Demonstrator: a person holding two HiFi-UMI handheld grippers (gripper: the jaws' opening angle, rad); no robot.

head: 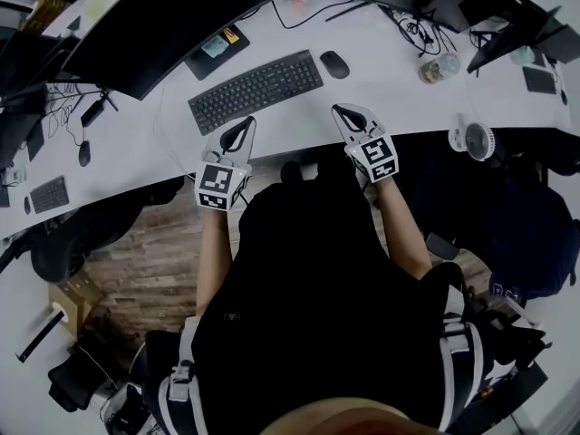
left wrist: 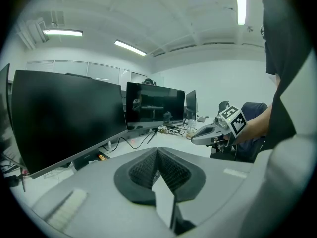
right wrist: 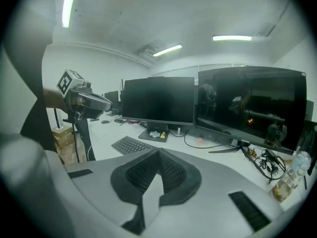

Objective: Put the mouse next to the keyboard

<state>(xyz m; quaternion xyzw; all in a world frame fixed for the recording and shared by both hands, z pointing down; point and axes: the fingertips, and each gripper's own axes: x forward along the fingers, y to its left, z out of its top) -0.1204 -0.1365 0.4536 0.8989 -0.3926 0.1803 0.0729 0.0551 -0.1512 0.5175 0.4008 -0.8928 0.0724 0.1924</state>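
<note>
Both w/ jaws together, empty: left hand-held gripper (head: 246, 125) & right hand-held gripper (head: 342, 111) over surface (head: 299, 125) edge; mouse (head: 334, 63) just beside right end of keyboard (head: 256, 90).

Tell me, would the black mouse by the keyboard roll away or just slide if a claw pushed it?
The mouse looks low and rounded, lying flat, so it would probably slide, not roll or tip. The white desk looks smooth, so a light push may send it gliding. I see no cord on it, so likely nothing tugs back.
</note>
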